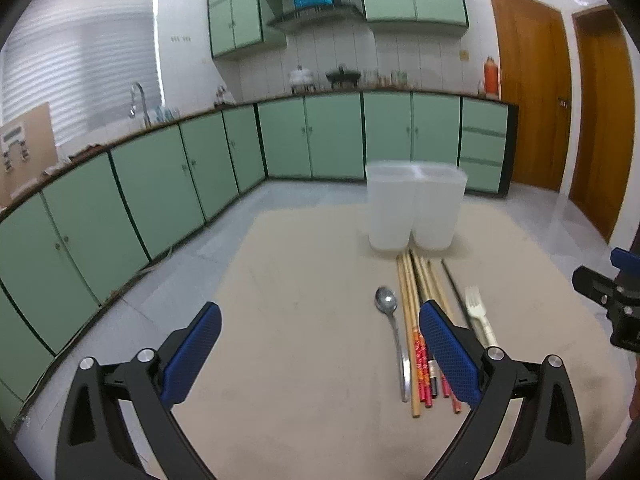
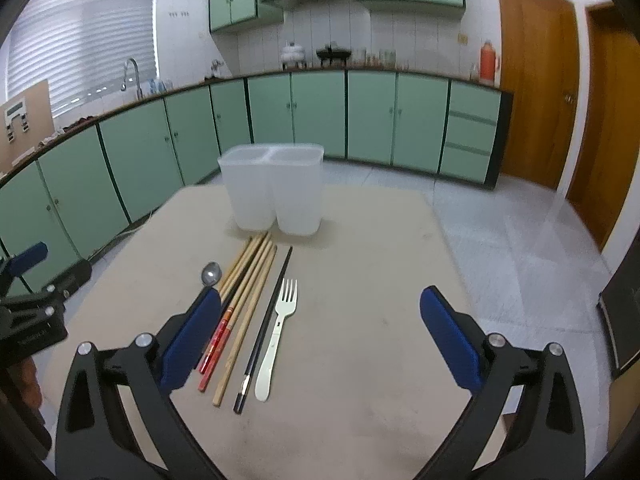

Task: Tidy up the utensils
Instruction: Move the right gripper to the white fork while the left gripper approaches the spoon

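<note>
While the utensils lie untouched, chopsticks (image 2: 248, 300) packed side by side between spoon (image 2: 211, 273) and fork (image 2: 280, 328) on the table (image 2: 360, 380), just before the two-cell holder (image 2: 276, 192). Left gripper (image 1: 320, 356) and right gripper (image 2: 320, 344) both gape wide, empty. Risk: closing on one stick likely snags or rolls its neighbours; the light holder may tip if bumped.

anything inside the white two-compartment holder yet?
Nothing visible. The translucent holder shows no utensil above either rim or through its walls. The spoon, chopsticks and fork lie on the table. The compartment bottoms are out of view.
</note>
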The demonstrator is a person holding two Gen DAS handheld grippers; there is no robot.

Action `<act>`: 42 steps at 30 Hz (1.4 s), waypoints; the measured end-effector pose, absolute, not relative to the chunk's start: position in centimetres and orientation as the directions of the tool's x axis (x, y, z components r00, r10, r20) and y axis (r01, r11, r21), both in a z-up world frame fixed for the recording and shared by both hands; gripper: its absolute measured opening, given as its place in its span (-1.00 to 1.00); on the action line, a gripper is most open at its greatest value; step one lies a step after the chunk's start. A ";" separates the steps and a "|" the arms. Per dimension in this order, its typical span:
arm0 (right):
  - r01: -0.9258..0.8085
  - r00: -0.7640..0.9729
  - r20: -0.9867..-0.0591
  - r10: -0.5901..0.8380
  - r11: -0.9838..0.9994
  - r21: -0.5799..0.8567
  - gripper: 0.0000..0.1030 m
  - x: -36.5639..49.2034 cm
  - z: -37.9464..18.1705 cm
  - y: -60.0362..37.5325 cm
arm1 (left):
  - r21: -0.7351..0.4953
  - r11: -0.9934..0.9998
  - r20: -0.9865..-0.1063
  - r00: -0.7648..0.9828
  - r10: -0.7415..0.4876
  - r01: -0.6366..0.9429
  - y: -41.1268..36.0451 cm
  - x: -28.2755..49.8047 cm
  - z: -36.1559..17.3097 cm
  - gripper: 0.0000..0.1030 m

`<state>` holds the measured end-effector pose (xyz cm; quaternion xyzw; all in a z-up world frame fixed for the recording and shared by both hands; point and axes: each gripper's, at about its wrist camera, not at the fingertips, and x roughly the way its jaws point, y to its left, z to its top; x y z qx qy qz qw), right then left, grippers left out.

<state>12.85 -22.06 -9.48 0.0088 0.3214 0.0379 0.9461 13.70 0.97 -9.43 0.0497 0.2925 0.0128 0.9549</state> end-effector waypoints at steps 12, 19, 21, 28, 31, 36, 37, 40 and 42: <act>-0.079 0.625 -0.768 0.138 0.990 0.114 0.20 21.9 -16.1 -20.0 | 0.102 0.995 -0.704 0.707 0.064 0.011 2.0 20.4 -14.4 0.74; -0.058 0.560 -0.816 0.143 0.989 0.133 -0.04 24.5 -19.1 -19.7 | 0.094 0.995 -0.745 0.664 0.062 0.013 2.4 21.9 -16.1 0.74; -0.051 0.549 -0.823 0.146 0.989 0.142 -0.10 25.0 -19.6 -19.6 | 0.090 0.996 -0.752 0.657 0.056 0.017 2.4 22.4 -16.2 0.74; -0.063 0.531 -0.825 0.193 0.980 0.189 -0.52 26.2 -19.8 -19.3 | 0.067 0.997 -0.765 0.643 0.030 0.033 1.6 24.0 -16.1 0.74; -0.076 0.525 -0.824 0.214 0.976 0.205 -0.65 25.9 -19.6 -19.1 | 0.058 0.998 -0.769 0.639 0.021 0.037 0.9 24.7 -16.0 0.74; -0.059 0.521 -0.820 0.238 0.968 0.244 -0.65 25.6 -19.4 -20.2 | 0.020 0.999 -0.777 0.629 -0.009 0.039 -0.2 26.0 -16.2 0.75; -0.056 0.524 -0.818 0.238 0.968 0.245 -0.65 25.5 -19.2 -20.5 | 0.020 0.999 -0.780 0.625 -0.010 0.041 -0.4 26.3 -16.3 0.75; -0.055 0.532 -0.815 0.228 0.970 0.235 -0.65 25.3 -18.9 -21.1 | 0.038 0.998 -0.784 0.621 0.003 0.043 -1.3 27.2 -16.7 0.75; -0.053 0.536 -0.814 0.223 0.972 0.231 -0.65 25.2 -18.7 -21.6 | 0.057 0.998 -0.790 0.613 0.025 0.033 -1.6 27.8 -17.3 0.74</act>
